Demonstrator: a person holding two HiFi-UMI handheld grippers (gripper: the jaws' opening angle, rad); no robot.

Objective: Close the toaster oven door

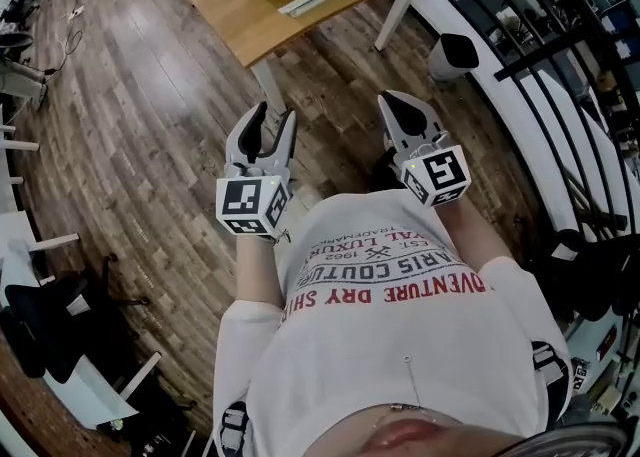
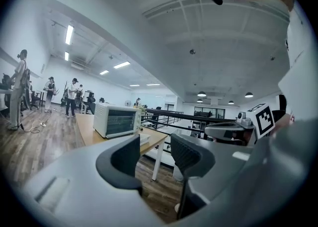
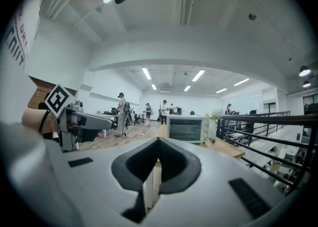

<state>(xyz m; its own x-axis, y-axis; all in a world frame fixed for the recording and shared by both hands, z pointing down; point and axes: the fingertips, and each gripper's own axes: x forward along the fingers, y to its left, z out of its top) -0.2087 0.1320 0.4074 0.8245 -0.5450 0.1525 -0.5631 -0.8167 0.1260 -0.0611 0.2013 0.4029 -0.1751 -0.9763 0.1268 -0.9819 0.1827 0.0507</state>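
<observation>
The toaster oven stands on the table, door shut, contents unclear. The left hand-held gripper gapes empty; the right hand-held gripper is closed on nothing.

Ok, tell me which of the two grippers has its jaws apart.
The left gripper: its jaws stand wide apart with nothing between them, while the right gripper has its jaws meeting at their tips.

Plank floor — pale wooden table
</observation>
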